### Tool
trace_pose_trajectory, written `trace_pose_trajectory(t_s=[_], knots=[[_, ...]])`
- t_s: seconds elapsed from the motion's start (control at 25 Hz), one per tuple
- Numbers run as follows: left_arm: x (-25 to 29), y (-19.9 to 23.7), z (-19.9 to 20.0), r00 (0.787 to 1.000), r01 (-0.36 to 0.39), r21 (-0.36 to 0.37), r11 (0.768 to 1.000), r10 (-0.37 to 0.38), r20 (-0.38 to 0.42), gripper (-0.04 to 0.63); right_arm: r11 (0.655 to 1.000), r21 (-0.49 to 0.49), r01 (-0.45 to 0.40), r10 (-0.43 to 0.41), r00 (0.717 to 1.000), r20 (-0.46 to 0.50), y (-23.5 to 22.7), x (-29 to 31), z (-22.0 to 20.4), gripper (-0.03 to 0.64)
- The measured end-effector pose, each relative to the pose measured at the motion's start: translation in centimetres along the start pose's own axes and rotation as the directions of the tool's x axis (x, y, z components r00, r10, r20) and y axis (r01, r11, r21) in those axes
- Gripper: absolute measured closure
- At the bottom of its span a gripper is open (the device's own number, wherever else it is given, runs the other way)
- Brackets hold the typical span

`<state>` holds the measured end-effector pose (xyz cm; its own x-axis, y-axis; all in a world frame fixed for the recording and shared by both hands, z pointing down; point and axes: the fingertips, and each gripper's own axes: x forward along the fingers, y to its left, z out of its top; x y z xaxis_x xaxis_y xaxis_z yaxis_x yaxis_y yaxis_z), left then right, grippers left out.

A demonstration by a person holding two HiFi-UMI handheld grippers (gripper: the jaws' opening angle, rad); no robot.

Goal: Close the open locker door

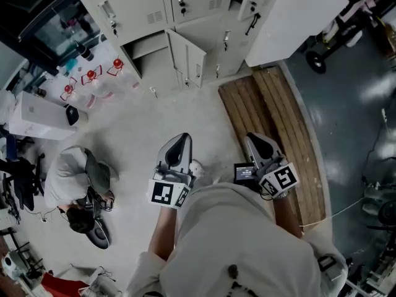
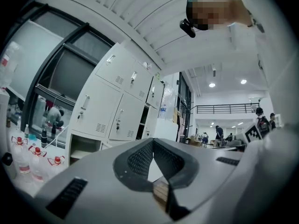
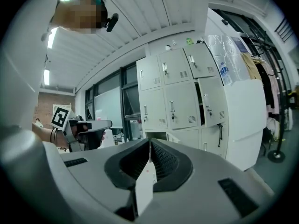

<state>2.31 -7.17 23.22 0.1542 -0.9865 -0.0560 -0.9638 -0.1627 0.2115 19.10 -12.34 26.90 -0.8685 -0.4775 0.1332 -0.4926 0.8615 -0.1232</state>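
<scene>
The grey lockers (image 1: pixel 154 5) stand ahead across the floor. In the bottom row one door (image 1: pixel 187 57) swings wide open, and its bare compartment (image 1: pixel 147 53) shows to the left of it. The left gripper view has that open compartment (image 2: pixel 84 148) at lower left. In the right gripper view the open compartment (image 3: pixel 156 135) lies low in the bank, and an upper door (image 3: pixel 208 101) also hangs ajar. My left gripper (image 1: pixel 182 138) (image 2: pixel 153 141) and right gripper (image 1: pixel 255 138) (image 3: pixel 149 141) are both shut, hold nothing, and point at the lockers from well back.
A person (image 1: pixel 77 178) crouches on the floor at left. Several red-capped water bottles (image 1: pixel 91 79) stand left of the lockers. A wooden pallet (image 1: pixel 278 122) lies at right under a tall white cabinet (image 1: pixel 297 14). A wheeled cart (image 1: pixel 328 45) is further right.
</scene>
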Motion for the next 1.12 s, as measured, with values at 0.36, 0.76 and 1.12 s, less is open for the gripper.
trace_pose_trajectory(t_s=[0.36, 0.76, 1.12], knots=[[-0.7, 4.5, -0.2, 0.987, -0.158, -0.002, 0.987, 0.158, 0.012, 0.588, 0.988, -0.021, -0.155, 0.153, 0.986, -0.064, -0.6, 6.0, 0.2, 0.588], [3.8, 6.0, -2.5, 0.927, -0.375, 0.024, 0.927, 0.375, -0.011, 0.588, 0.907, -0.046, -0.419, 0.406, 0.898, -0.169, -5.8, 13.5, -0.8, 0.588], [13.1, 5.6, -5.4, 0.848, -0.527, 0.027, 0.849, 0.528, -0.044, 0.588, 0.796, -0.068, -0.602, 0.563, 0.776, -0.284, -15.6, 20.2, -3.8, 0.588]])
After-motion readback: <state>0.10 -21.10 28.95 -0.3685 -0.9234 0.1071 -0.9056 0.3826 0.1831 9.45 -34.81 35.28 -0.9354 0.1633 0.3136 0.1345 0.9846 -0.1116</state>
